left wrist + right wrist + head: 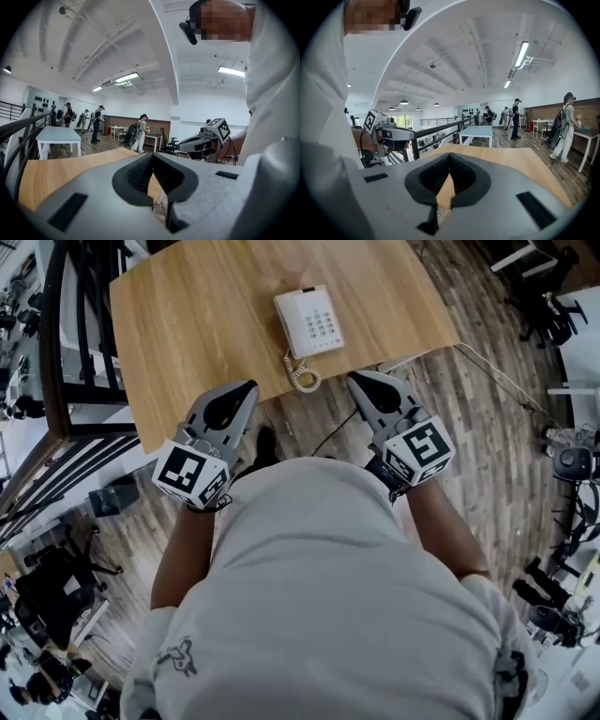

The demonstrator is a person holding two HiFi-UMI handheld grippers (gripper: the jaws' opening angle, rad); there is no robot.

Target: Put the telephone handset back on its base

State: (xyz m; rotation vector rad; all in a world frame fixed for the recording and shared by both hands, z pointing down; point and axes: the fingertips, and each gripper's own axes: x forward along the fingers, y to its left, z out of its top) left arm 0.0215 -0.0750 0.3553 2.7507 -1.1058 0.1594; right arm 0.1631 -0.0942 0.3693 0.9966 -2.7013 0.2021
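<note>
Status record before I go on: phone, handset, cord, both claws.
telephone: white, on the wooden table
handset: appears to sit on the base's left side
cord: coiled, on the table in front of the telephone
left claw: shut, empty, by the table's near edge, apart from the telephone
right claw: shut, empty, by the near edge, apart from the telephone

The person wears a pale grey short-sleeved T-shirt (pixel 328 596) with a small dark printed emblem (pixel 178 657) near one shoulder, and dark straps (pixel 208 506) at the wrists. The left gripper (pixel 249 387) and right gripper (pixel 355 380) are grey plastic shells with black ribbed jaws, each bearing a white cube (pixel 192 474) with black square markers.
</note>
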